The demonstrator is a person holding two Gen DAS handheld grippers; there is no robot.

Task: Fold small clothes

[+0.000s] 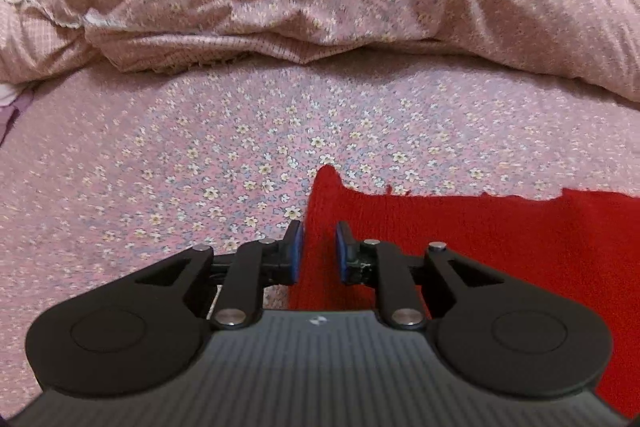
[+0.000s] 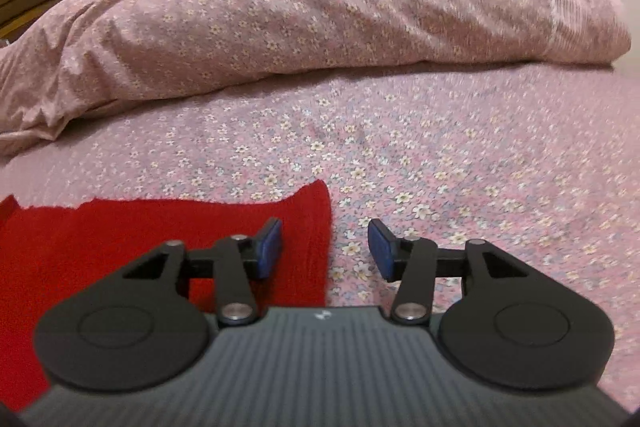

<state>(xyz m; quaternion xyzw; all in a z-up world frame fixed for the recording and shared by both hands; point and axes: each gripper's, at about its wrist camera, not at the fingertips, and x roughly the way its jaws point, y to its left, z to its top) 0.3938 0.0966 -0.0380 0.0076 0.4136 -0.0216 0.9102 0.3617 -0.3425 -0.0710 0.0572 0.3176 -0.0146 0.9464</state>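
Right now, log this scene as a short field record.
surface: floral pink bedsheet
garment: red knit cloth, lying flat
bedding: bunched pink duvet behind
left gripper: jaws narrowly open, straddling the cloth's left edge
right gripper: jaws wide open, straddling the cloth's right edge
fold: not started

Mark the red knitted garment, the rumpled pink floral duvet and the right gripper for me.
red knitted garment (image 1: 480, 247): left wrist view, flat middle of the knit.
rumpled pink floral duvet (image 2: 320, 15): right wrist view, top of the heaped bulk.
right gripper (image 2: 325, 247): right wrist view, gap midway between its blue-padded fingertips.
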